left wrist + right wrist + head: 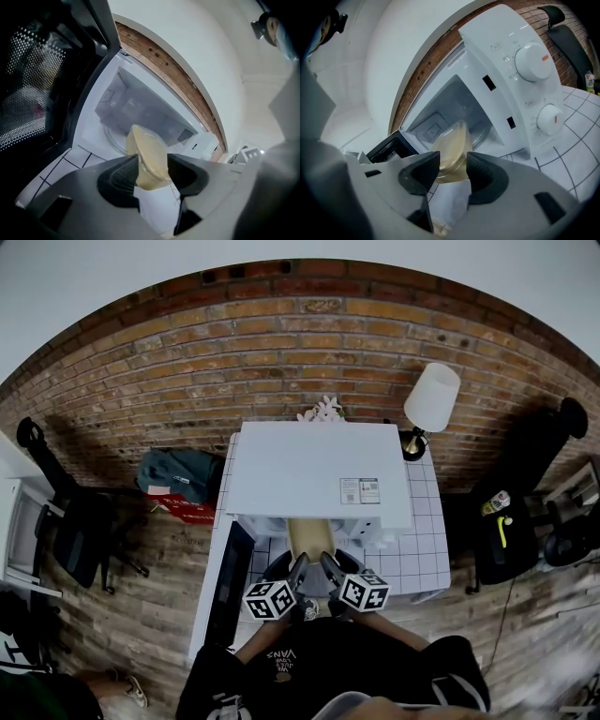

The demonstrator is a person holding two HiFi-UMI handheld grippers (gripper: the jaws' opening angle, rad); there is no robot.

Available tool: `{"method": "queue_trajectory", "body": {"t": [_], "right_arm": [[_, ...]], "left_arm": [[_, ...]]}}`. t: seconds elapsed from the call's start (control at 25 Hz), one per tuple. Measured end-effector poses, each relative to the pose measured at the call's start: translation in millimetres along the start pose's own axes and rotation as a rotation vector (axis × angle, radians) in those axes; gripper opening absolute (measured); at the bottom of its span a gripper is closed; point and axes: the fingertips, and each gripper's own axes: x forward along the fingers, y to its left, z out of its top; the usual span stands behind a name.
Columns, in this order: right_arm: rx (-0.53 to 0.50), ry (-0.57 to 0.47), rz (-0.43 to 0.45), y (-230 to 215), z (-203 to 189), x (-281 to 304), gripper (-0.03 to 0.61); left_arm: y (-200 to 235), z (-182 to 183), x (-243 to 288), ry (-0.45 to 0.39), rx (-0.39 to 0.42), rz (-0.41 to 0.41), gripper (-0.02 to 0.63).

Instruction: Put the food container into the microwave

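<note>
Head view: food container (311, 538) right at the microwave (319, 470) opening

Both grippers were clamped on the yellowish tub, left gripper (152, 172) on one side and right gripper (451, 172) on the other. It hung just in front of the open cavity, above the tiled counter (422, 559), with the door (225, 587) swung out left.

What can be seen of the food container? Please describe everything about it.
The container is a pale yellow, slightly see-through plastic tub with a lid, its contents cream-coloured. The left gripper and the right gripper each have their tongs shut on one edge of it. It is held off the table at the mouth of the open microwave.
</note>
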Motion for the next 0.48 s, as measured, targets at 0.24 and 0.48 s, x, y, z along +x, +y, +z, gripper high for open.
{"method": "queue_trajectory", "body": {"t": [0.24,0.48], "right_arm": [[0.011,-0.007,-0.011,-6,5,11,0.163],[0.026,-0.009,-0.025,-14,8,24,0.163]], "left_arm": [[7,5,13,0.006,-0.003,-0.001,0.199],[14,9,27,0.012,-0.016,-0.005,0.199]]}}
